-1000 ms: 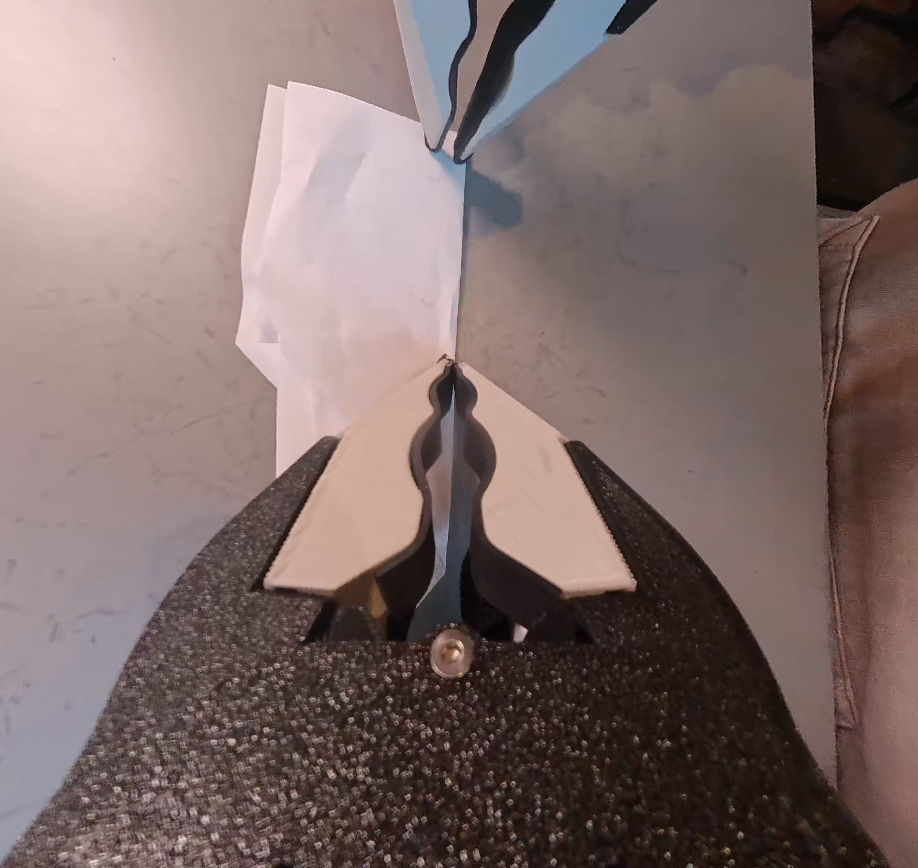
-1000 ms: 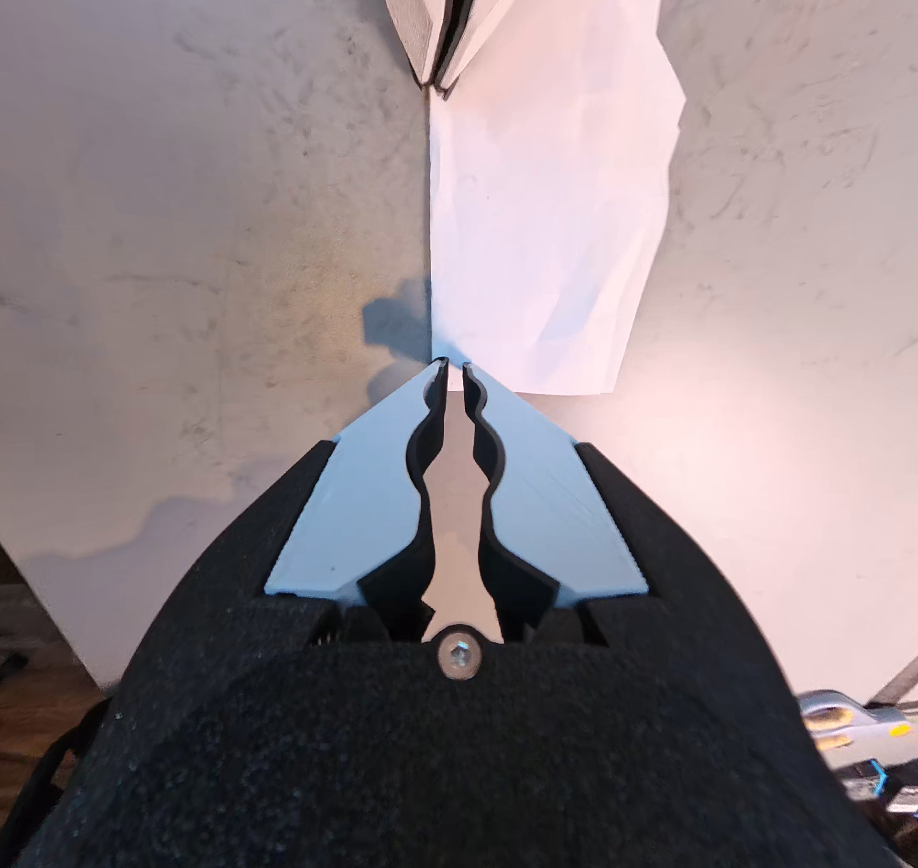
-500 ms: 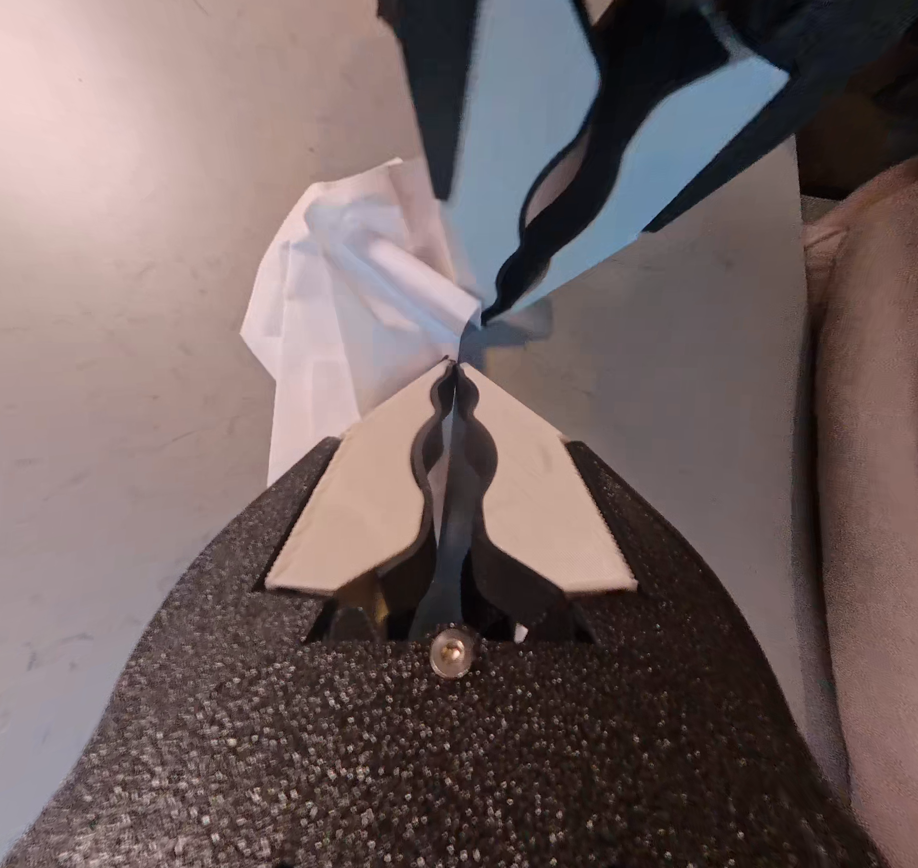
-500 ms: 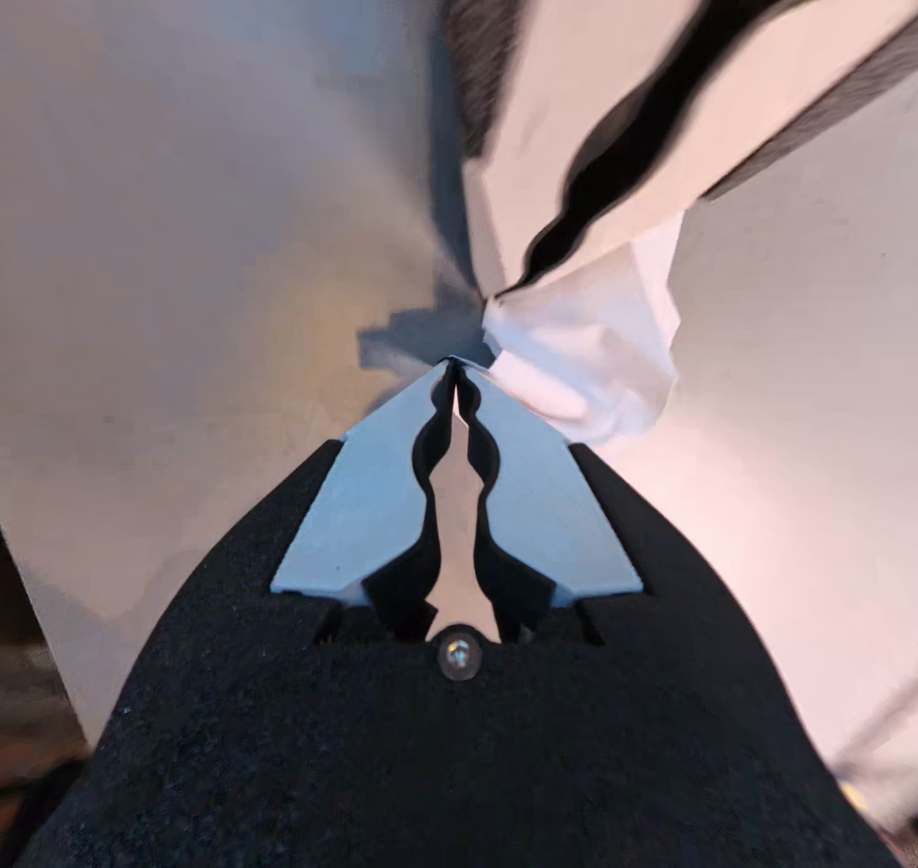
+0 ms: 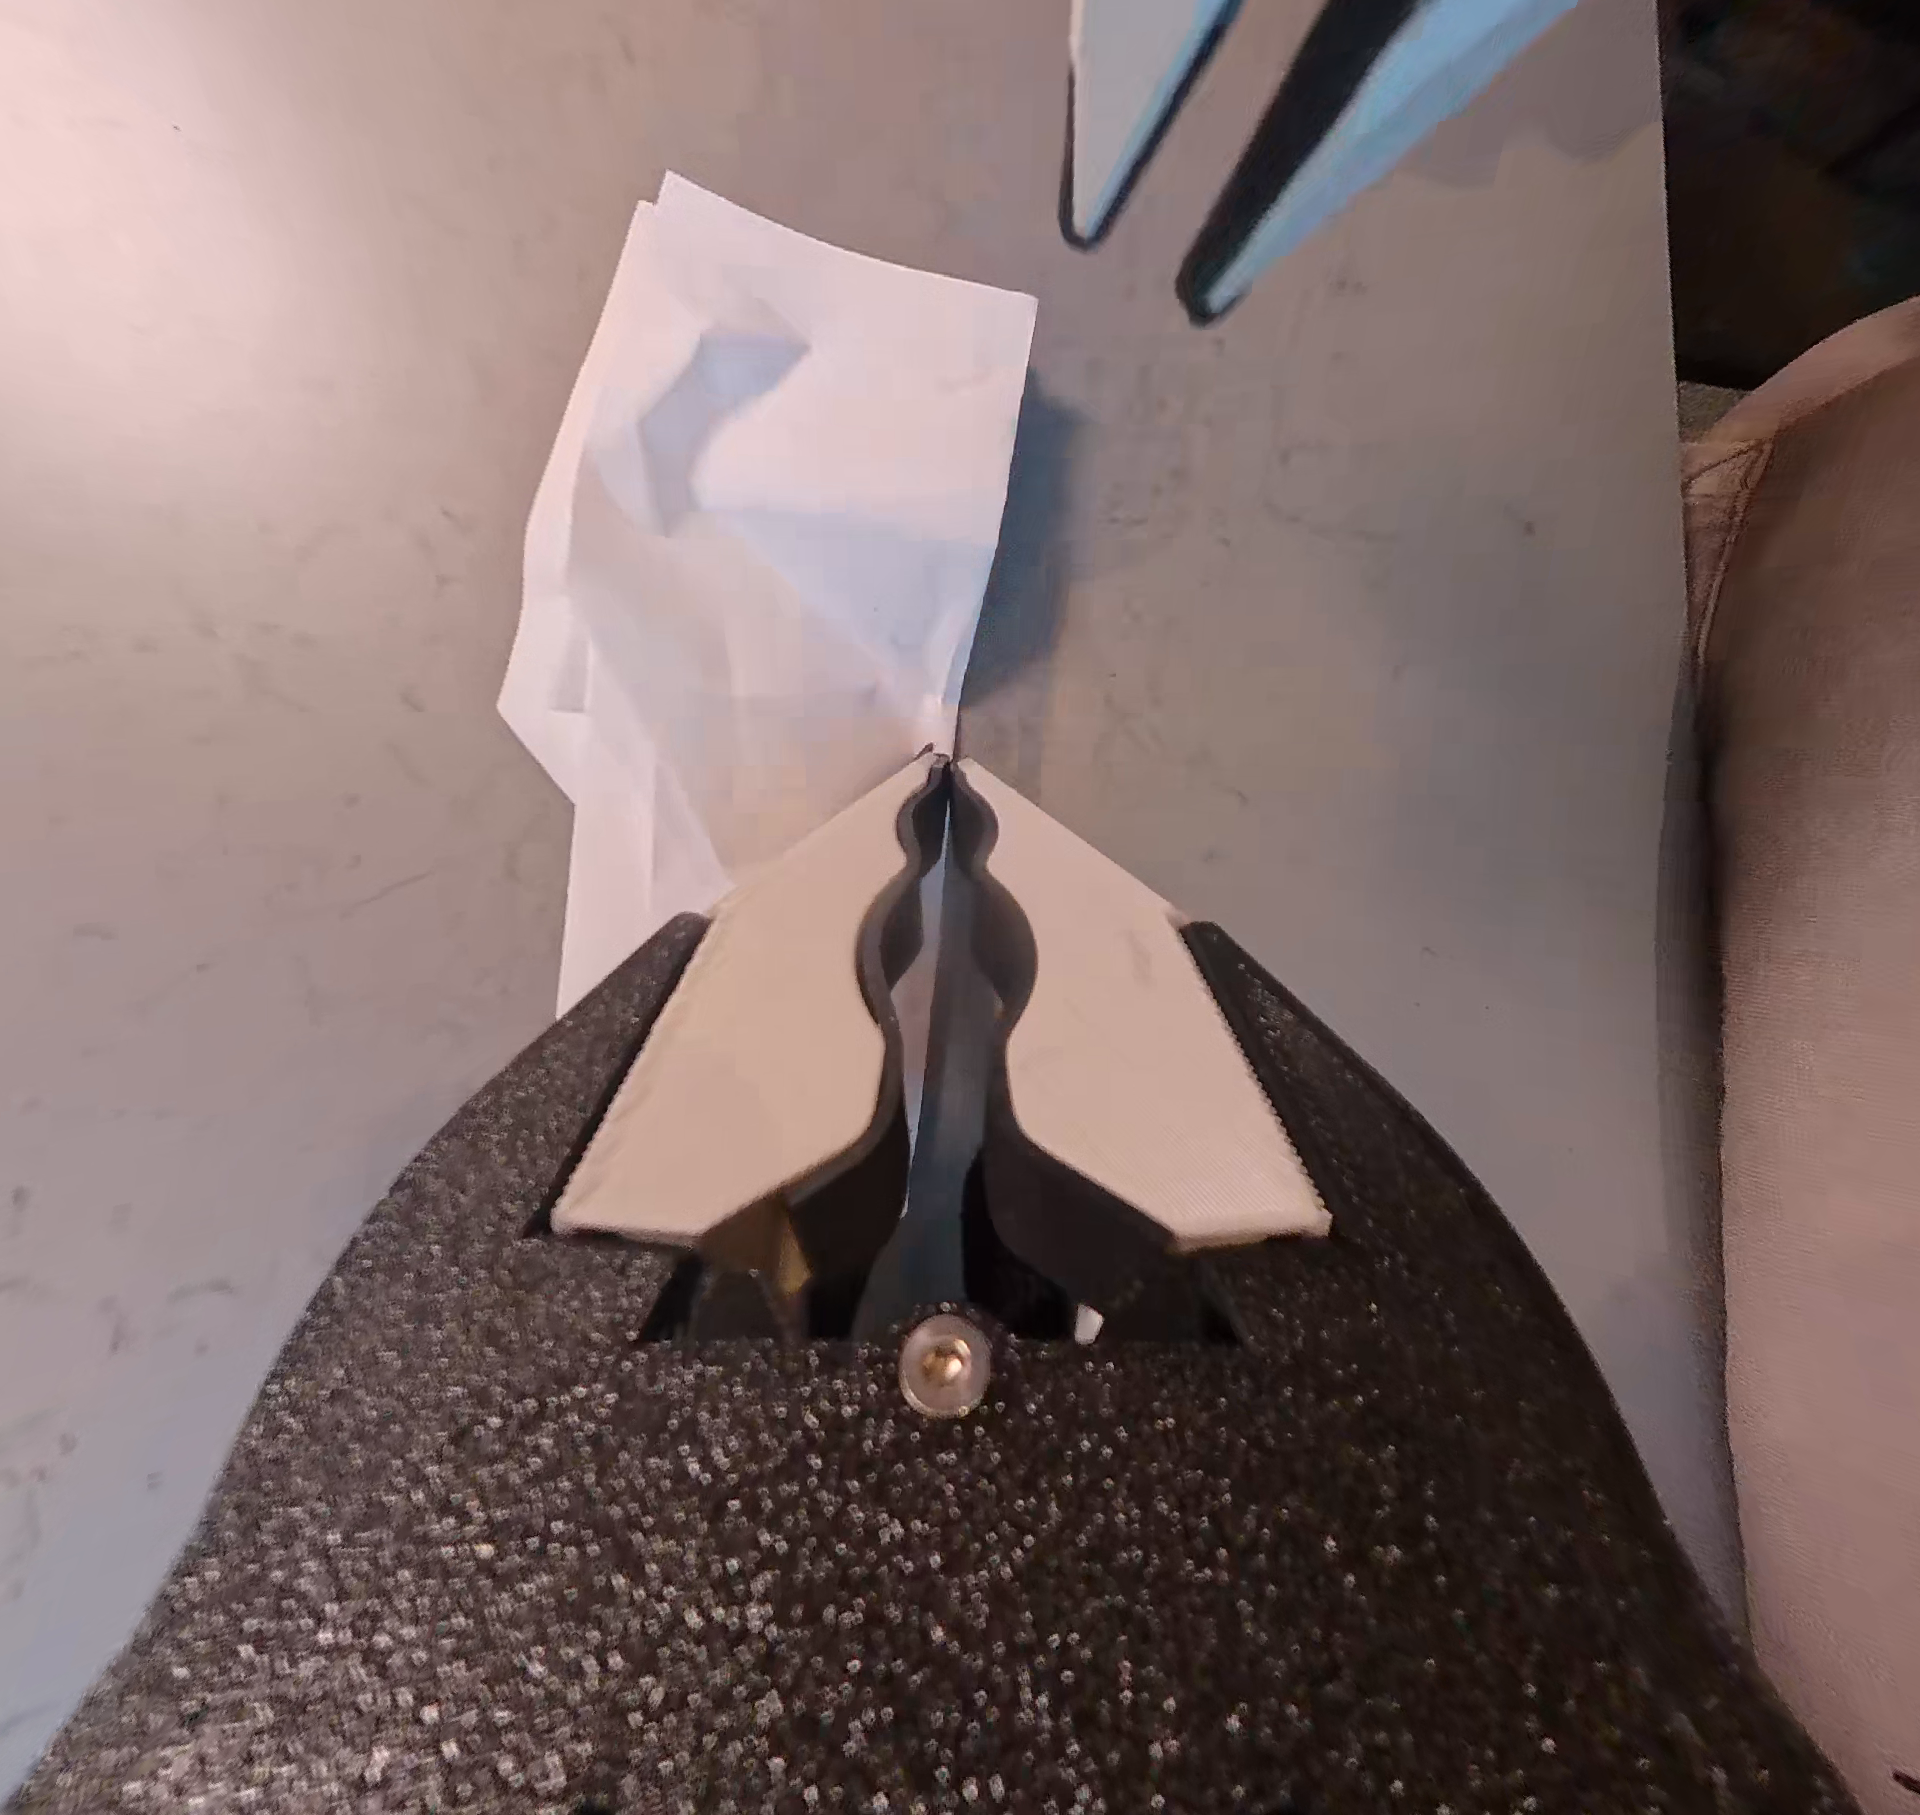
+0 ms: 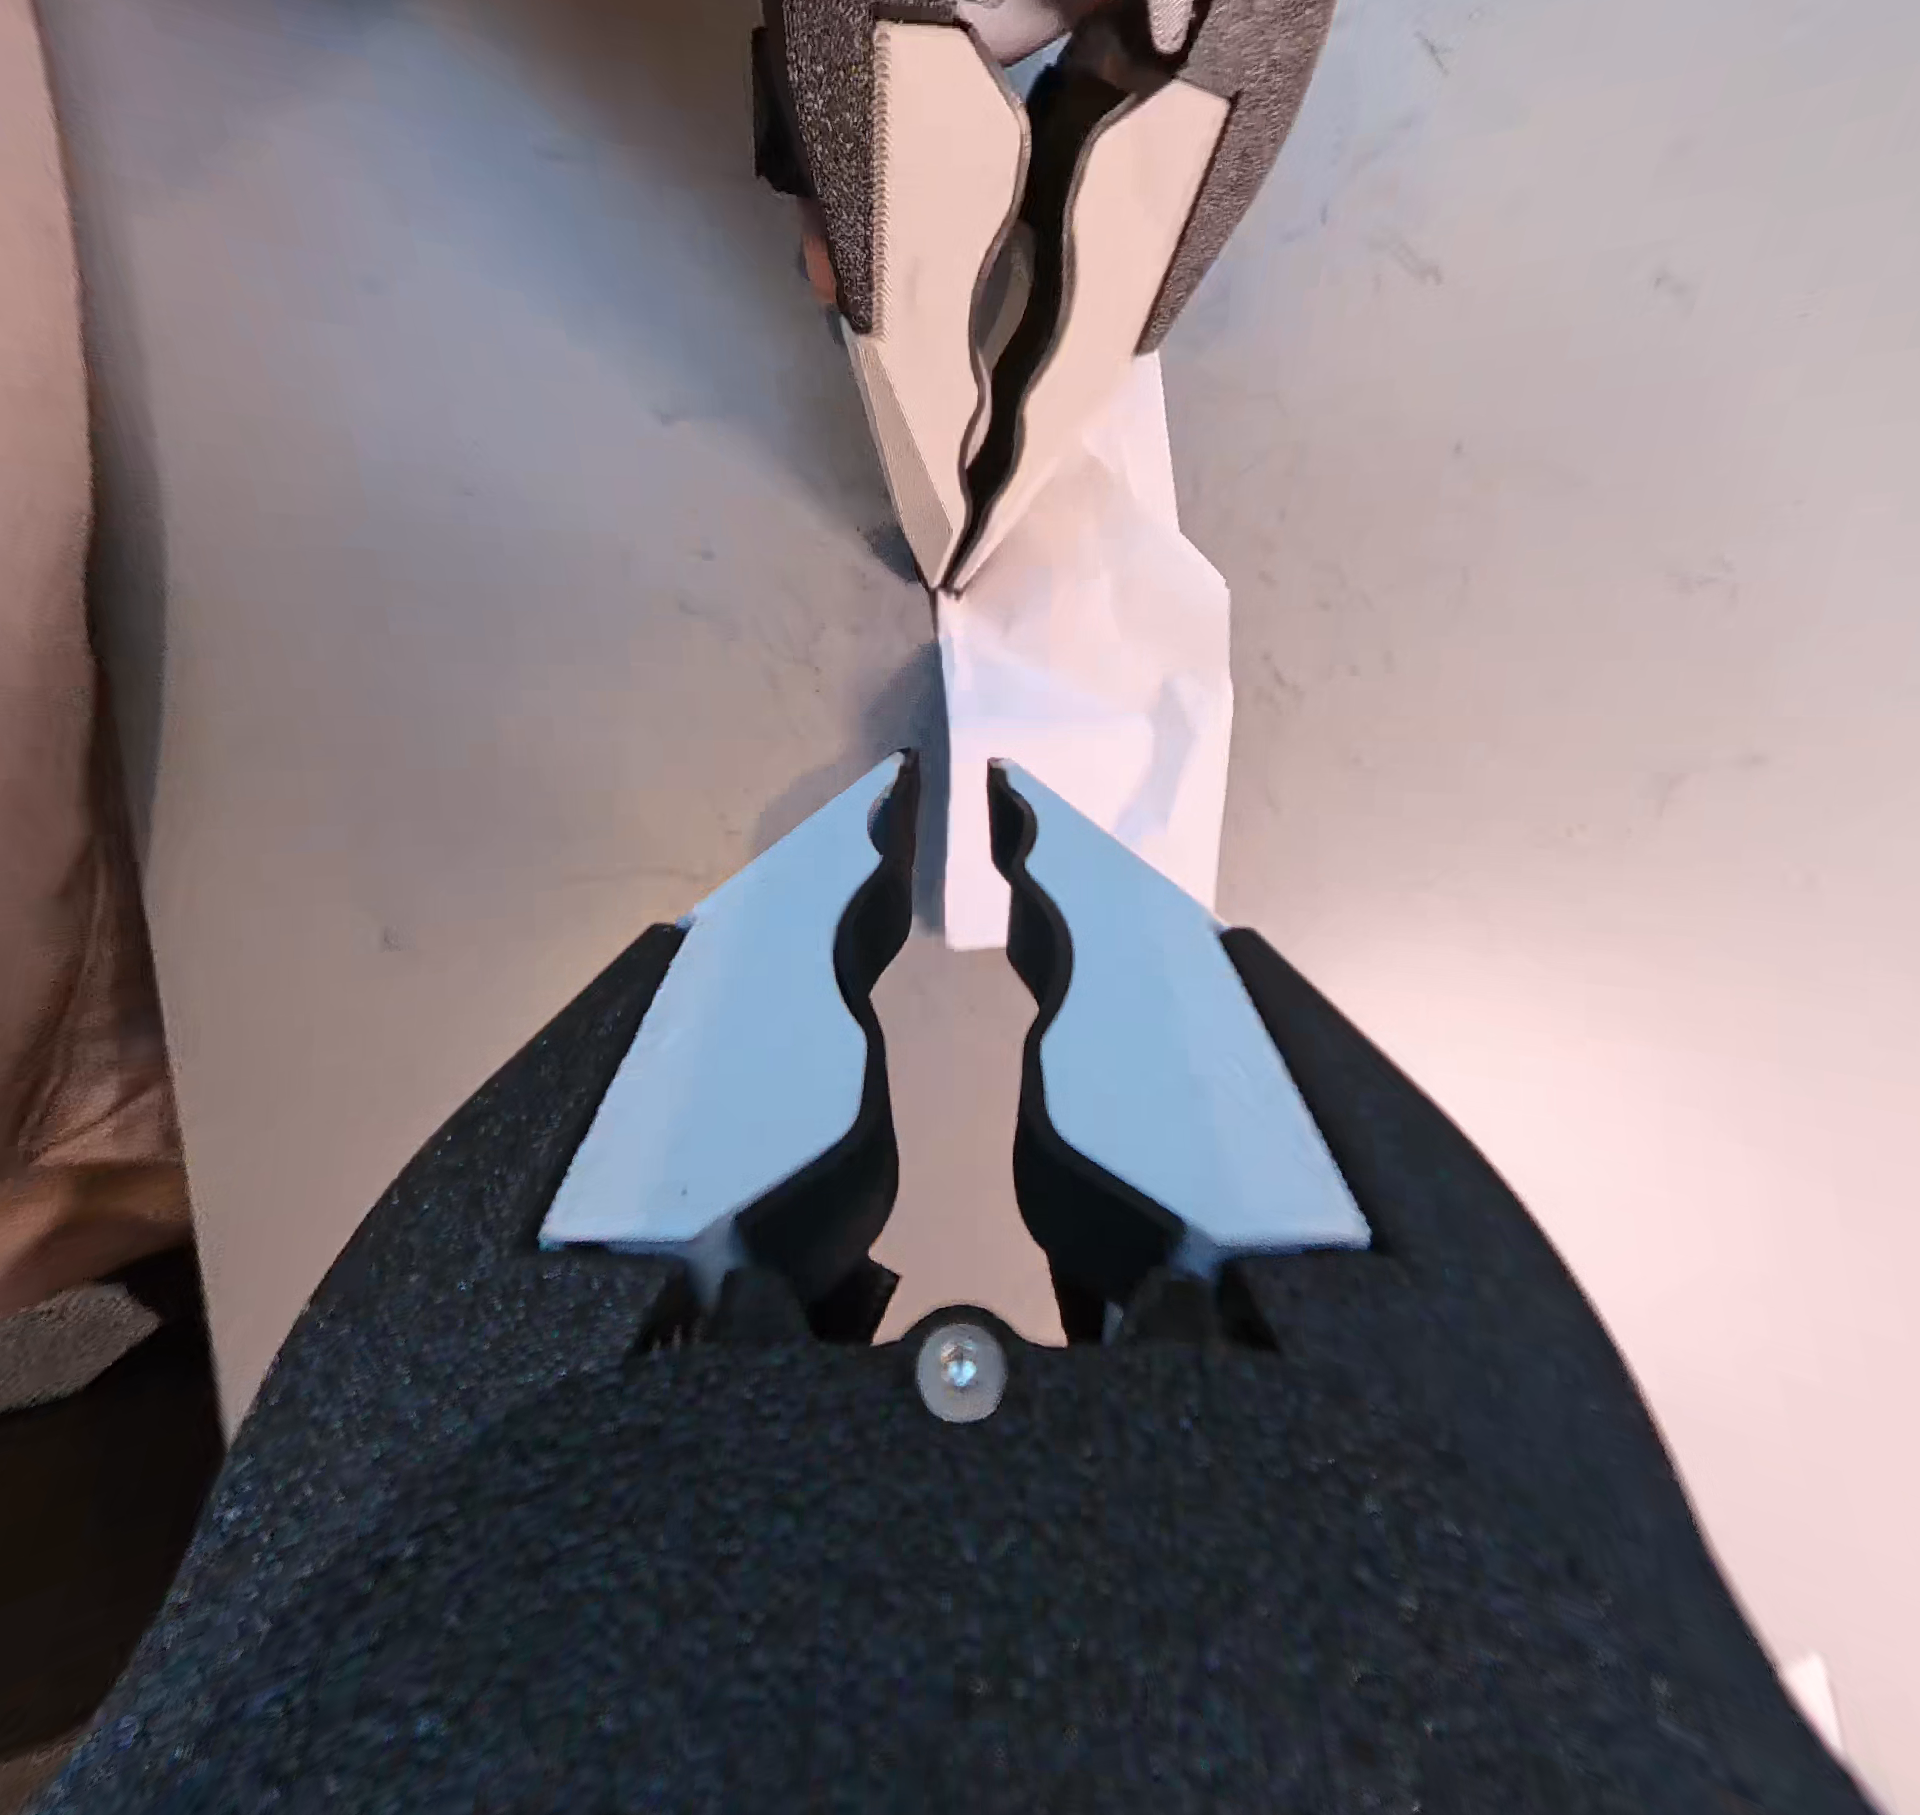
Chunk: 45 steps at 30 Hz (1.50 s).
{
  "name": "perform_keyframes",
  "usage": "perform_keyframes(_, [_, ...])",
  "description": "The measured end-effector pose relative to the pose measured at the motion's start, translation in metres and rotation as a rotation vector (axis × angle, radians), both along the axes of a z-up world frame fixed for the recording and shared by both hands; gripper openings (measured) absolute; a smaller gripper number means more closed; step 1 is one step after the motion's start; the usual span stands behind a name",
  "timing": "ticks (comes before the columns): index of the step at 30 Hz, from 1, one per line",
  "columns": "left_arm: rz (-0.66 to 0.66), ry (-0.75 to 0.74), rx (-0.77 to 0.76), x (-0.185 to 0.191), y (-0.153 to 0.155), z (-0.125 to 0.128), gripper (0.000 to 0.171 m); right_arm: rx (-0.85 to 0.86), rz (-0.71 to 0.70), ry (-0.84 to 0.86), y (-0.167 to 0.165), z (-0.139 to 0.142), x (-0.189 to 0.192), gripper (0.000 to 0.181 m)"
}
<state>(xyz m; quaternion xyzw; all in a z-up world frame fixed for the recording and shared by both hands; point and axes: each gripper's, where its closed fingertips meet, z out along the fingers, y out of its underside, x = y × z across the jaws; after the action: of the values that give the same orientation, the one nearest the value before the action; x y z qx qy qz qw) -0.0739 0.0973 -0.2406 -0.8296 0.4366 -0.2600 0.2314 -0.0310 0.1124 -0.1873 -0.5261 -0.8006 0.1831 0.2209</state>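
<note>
white paper sheet [image 5: 790,539], creased and folded over, lies on the grey desk [image 5: 260,622] with one edge raised. left tongs [image 5: 943,763] are clamped on that raised edge at its near end; beige fingers [image 5: 769,1038] meet at the tips and the paper edge runs back through the slot between them. in the left wrist view the sheet spreads from the tips toward 11 o'clock, with a dented fold near its middle. right tongs [image 5: 1132,279] show in that view at 1 o'clock, blurred, light-blue fingers [image 5: 1382,92] parted, clear of the sheet and apart from its far corner. in the right wrist view the right tongs [image 6: 951,763] have a clear gap between the tips and grip nothing; the near end of the paper sheet [image 6: 1101,705] lies just past the tips and shows through the gap, and i cannot tell whether the fingers touch it. left tongs [image 6: 945,576] come in from 12 o'clock there, tips pinched on the far end of the paper's raised edge. desk [image 6: 1558,518] is scuffed and runs out at 9 o'clock, where tan fabric [image 6: 73,830] shows; the same tan fabric [image 5: 1818,830] sits at 3 o'clock in the left wrist view beyond the desk edge.
</note>
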Motion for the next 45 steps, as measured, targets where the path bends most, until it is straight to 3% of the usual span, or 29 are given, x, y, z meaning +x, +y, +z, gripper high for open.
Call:
perform_keyframes(6, [-0.008,0.011,-0.013,-0.002,-0.004,0.000,0.000,0.004,-0.032,-0.089,0.005,-0.055,-0.002,0.000])
perform_keyframes(9, [0.001,-0.008,-0.043,-0.008,-0.008,0.000,0.000,-0.068,-0.058,-0.119,0.006,-0.056,0.004,0.000])
perform_keyframes(15, [0.005,-0.017,-0.040,-0.008,-0.008,-0.001,0.000,-0.038,-0.013,-0.197,0.006,-0.055,0.003,0.002])
perform_keyframes(18, [0.002,-0.019,-0.036,-0.008,-0.008,-0.001,0.000,-0.081,-0.038,-0.172,0.010,-0.036,-0.008,0.003])
perform_keyframes(21, [0.000,-0.022,-0.044,-0.008,-0.008,-0.001,0.000,0.033,-0.054,-0.238,0.028,-0.035,-0.010,0.002])
perform_keyframes(24, [0.002,-0.026,-0.044,-0.008,-0.008,-0.001,0.000,0.061,-0.010,-0.379,0.027,-0.056,-0.004,0.003])
perform_keyframes(31, [0.003,-0.036,-0.044,-0.007,-0.008,-0.001,0.000,0.221,0.155,-0.562,0.023,-0.057,-0.005,0.000])
perform_keyframes(37, [0.004,-0.037,-0.045,-0.008,-0.008,-0.001,0.000,0.260,0.239,-0.667,0.022,-0.058,-0.005,0.000])
perform_keyframes(45, [0.010,0.030,-0.011,-0.022,-0.016,0.003,0.000,0.220,0.148,-0.587,0.024,-0.057,-0.005,0.000])
